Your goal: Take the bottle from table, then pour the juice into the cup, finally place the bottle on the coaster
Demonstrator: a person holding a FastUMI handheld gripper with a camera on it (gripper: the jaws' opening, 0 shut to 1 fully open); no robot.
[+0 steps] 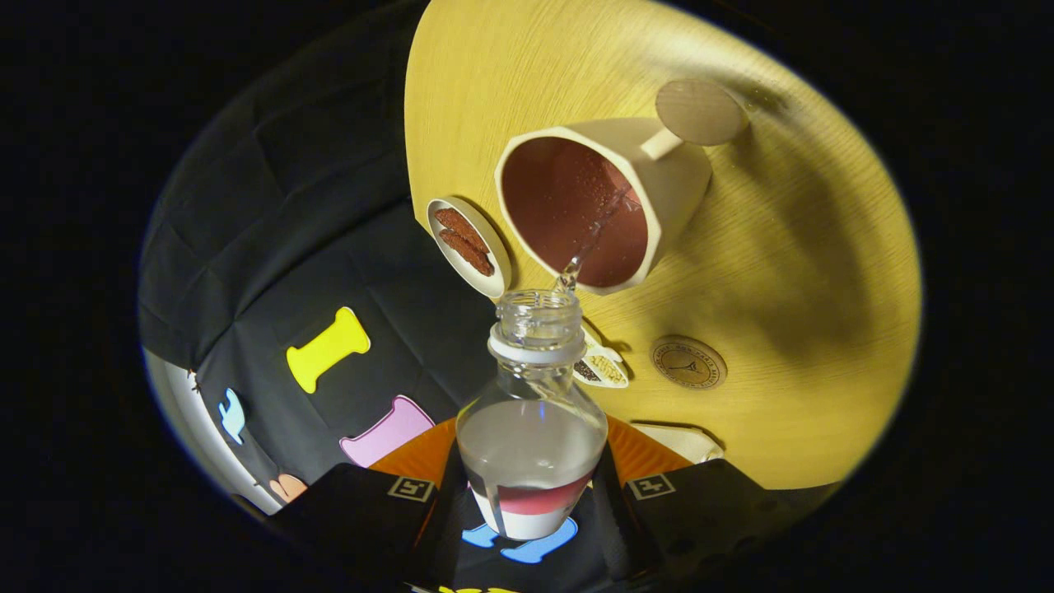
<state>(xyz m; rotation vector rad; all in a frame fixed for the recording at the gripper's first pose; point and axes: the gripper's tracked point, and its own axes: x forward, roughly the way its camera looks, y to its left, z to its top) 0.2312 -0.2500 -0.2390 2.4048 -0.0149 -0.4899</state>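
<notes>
The gripper (531,494) sat at the bottom centre of the frame, its two fingers (375,511) pinching the bottle (531,445) from either side, one pressed against each flank of the clear body. The bottle was tipped forward, its open neck with a white collar pointing up the frame toward the cup (601,202). It was partly full of a clear liquid (it looked more like water than juice), and the level lay slanted inside the body. A red and white label wrapped the part nearest the fingers.

A thin stream (589,239) ran from the bottle's mouth over the near rim of the cup and down into it. The cup stood just beyond the bottle's mouth, in the upper centre of the frame, on a round wooden table (807,263). It was cream outside and reddish brown inside, with droplets on the inner wall, and its handle pointed toward the upper right. A round wooden coaster (700,113) lay right behind the handle, at the upper right of the cup.

Left of the cup, at the table's edge, sat a small white dish (469,247) holding two brown pieces. Right of the bottle's neck lay a round wooden disc (688,362) with a printed mark, and a small pale packet (603,368) lay between it and the neck.
</notes>
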